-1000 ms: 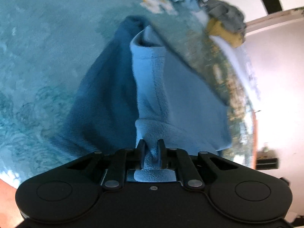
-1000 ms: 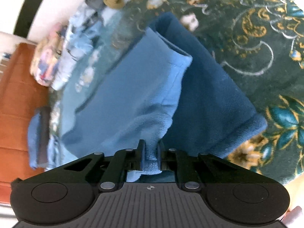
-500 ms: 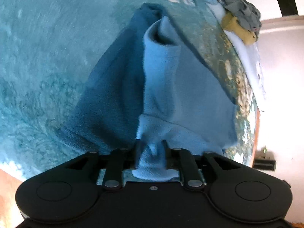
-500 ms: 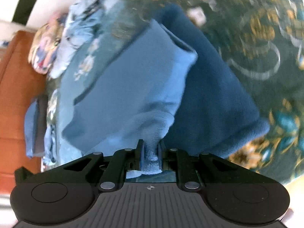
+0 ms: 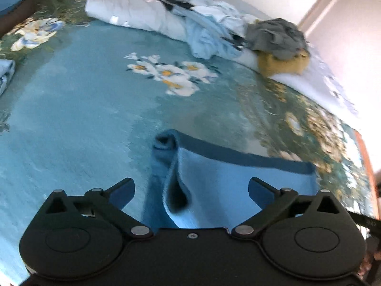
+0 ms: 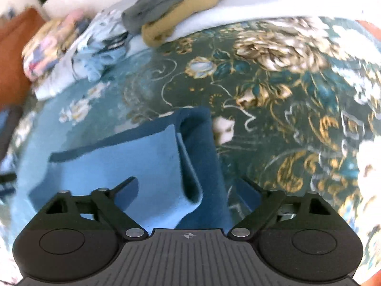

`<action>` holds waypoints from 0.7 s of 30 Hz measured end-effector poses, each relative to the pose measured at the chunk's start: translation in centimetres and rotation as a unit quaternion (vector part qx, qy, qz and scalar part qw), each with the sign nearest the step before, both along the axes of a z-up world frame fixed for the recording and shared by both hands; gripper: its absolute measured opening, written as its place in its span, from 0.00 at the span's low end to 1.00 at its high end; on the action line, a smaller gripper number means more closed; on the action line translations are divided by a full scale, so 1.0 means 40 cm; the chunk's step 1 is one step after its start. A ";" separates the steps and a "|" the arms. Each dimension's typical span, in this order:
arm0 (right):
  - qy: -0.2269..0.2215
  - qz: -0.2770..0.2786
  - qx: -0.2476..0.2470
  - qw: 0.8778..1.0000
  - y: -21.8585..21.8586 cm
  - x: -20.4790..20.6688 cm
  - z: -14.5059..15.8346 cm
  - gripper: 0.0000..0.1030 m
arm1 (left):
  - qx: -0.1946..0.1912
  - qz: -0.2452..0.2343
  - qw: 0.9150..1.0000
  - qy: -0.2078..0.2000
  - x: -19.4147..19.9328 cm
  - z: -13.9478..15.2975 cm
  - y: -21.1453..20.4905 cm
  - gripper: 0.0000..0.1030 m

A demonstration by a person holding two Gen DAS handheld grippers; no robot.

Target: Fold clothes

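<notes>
Fleece (image 5: 238, 186) folded on the bed (image 5: 71, 119), just released.
My left hand-held gripper (image 5: 191, 190) and right hand-held gripper (image 6: 191, 190) have just been opening, now wide and empty; unfolded clothes (image 6: 166, 7) remain.

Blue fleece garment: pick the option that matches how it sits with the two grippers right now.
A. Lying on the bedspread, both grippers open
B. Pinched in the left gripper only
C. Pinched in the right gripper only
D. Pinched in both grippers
A: the blue fleece garment lies on the bedspread, and the left gripper and right gripper have just been opening, their fingers spread wide with nothing pinched between them.
</notes>
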State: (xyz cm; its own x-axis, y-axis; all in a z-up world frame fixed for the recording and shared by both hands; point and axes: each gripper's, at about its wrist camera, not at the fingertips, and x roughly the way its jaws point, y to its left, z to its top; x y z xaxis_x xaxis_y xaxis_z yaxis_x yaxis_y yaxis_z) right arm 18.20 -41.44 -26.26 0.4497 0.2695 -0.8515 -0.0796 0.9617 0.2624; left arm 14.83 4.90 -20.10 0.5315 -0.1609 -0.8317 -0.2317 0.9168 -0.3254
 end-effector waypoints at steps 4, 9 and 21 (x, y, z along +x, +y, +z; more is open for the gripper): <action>0.016 0.029 -0.014 0.999 0.012 0.032 -0.030 0.92 | 0.007 0.012 1.000 0.025 0.027 -0.036 0.011 0.98; 0.039 0.046 -0.011 0.998 0.013 0.071 -0.067 0.95 | 0.013 0.019 0.999 0.032 0.049 -0.051 0.014 0.98; 0.093 0.065 0.038 0.993 -0.012 0.138 -0.133 0.94 | -0.070 -0.010 0.995 0.066 0.132 -0.124 0.027 0.98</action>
State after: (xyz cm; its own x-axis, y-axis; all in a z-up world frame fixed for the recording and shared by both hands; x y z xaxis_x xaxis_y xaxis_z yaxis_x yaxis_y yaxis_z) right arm 23.73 -41.91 -31.59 0.2432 0.3826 -0.8913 -0.1452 0.9229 0.3565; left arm 20.12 5.99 -25.05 0.4147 -0.2903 -0.8624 -0.2630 0.8690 -0.4190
